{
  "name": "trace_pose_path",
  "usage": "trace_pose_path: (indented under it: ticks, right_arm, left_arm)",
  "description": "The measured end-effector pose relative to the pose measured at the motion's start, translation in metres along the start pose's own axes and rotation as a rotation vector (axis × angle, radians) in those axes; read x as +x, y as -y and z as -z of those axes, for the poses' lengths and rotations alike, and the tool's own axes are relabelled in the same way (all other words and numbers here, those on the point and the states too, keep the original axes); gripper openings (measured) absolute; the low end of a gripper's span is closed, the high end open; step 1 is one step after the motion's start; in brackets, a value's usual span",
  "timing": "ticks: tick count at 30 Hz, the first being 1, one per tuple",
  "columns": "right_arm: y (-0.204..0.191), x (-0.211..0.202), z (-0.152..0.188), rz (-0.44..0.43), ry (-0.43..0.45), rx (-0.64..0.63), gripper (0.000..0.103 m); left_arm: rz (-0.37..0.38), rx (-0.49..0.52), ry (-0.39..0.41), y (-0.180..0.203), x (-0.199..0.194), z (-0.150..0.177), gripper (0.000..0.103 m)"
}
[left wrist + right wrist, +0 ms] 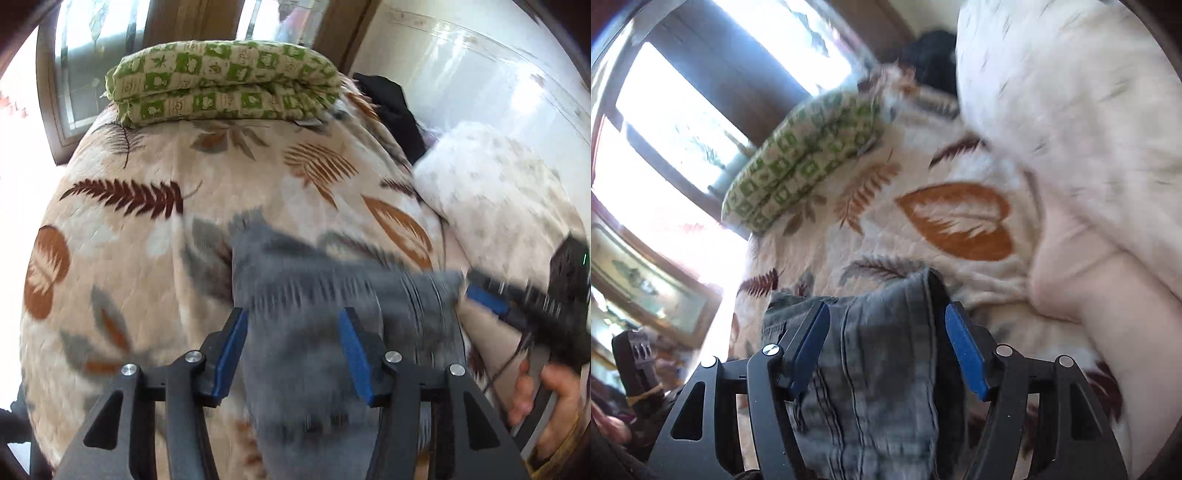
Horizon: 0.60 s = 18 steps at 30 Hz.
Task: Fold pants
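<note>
Both my grippers are down over the pants (332, 295) right now, the grey denim lying on the leaf-print bedspread (129, 229) at the near edge of the bed. My left gripper (293, 343) has its fingers spread wide, the cloth running between them and on toward the far side; nothing pinched that I can see. My right gripper (886, 347) is spread too, straddling a bunched, seamed edge of the pants (871, 350) without clamping it. Here's what matters: in the left view the garment's long axis runs across, left to right, with the right gripper (484, 299) at its right end and mine nearer the middle. So the right hand is closest to an end to grab, I reckon. The green checked cushion (221, 85) sits well off at the far edge, the white pillow (498, 184) to the right.
</note>
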State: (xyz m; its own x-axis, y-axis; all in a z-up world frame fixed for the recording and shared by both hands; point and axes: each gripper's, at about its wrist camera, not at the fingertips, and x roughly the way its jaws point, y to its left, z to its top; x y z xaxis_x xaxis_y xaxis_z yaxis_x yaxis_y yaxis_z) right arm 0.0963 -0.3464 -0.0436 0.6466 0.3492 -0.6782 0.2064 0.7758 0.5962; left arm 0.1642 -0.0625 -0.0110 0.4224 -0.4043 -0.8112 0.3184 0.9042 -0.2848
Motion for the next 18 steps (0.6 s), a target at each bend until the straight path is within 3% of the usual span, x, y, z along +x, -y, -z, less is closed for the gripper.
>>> trace_pose_path:
  ticks: [1, 2, 4, 6, 8, 13, 16, 18]
  right_arm:
    - [0.003, 0.01, -0.001, -0.007, -0.024, 0.002, 0.056]
    - [0.006, 0.019, 0.001, -0.008, -0.042, 0.0, 0.04]
    - [0.009, 0.028, 0.006, -0.01, -0.052, -0.006, 0.018]
    - [0.009, 0.028, 0.012, -0.004, -0.04, -0.025, 0.015]
    - [0.003, 0.026, 0.015, 0.056, -0.012, -0.094, 0.015]
    - [-0.001, 0.047, 0.02, 0.193, -0.011, -0.224, 0.015]
    - [0.014, 0.059, 0.019, 0.22, -0.016, -0.209, 0.017]
    - [0.021, 0.053, 0.016, 0.192, -0.014, -0.16, 0.024]
  left_arm:
    - [0.01, -0.029, -0.012, -0.003, 0.009, -0.012, 0.054]
    - [0.014, -0.047, -0.027, -0.005, 0.018, -0.02, 0.054]
    - [-0.013, -0.066, -0.085, -0.008, 0.043, -0.036, 0.053]
    - [-0.078, -0.056, -0.151, -0.009, 0.07, -0.042, 0.042]
    - [-0.135, -0.051, -0.19, -0.013, 0.094, -0.041, 0.041]
    - [-0.179, -0.078, -0.165, -0.024, 0.117, -0.043, 0.042]
    - [-0.2, -0.077, -0.172, -0.026, 0.12, -0.046, 0.042]
    - [-0.17, -0.089, -0.169, -0.029, 0.113, -0.046, 0.042]
